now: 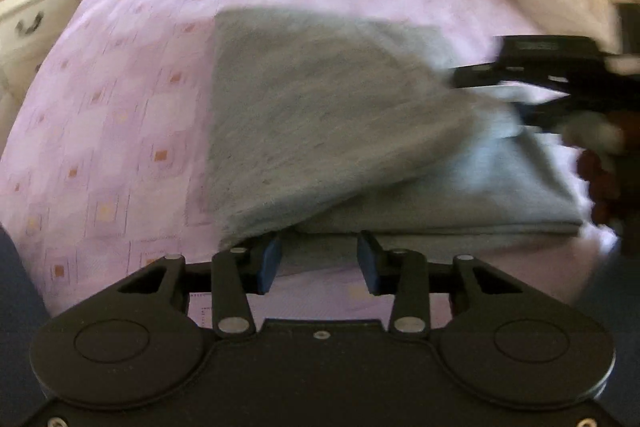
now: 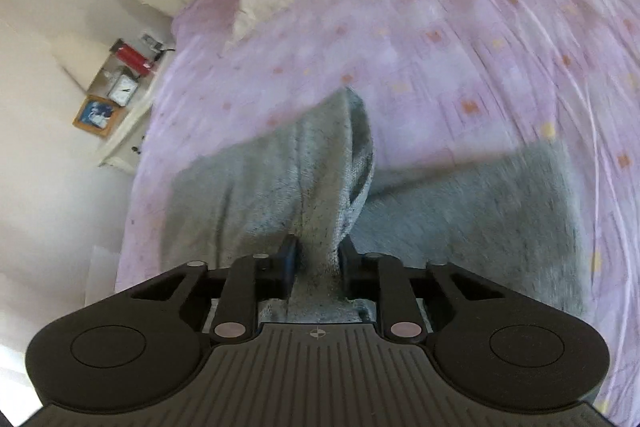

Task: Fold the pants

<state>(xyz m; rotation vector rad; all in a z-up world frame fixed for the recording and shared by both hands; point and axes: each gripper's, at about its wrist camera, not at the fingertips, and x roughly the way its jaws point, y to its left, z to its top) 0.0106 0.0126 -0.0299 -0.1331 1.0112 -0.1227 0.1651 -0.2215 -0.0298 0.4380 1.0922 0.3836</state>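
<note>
Item: grey fleece pants, part-folded, on lilac patterned bedspread.
L gripper: fingers spread, level at pants' near edge.
R gripper: pinching lifted pants fold, above bedspread.

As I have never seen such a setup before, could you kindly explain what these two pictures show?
A person holds a two-finger tool in each hand, and each tool carries a camera looking along its fingers. In the left wrist view, the left tool is open at the edge of gray pants lying on a pink bedspread; the right tool appears at the side, lifting a layer. In the right wrist view, the right tool is shut on a bunch of the pants. A nightstand stands beside the bed.
</note>
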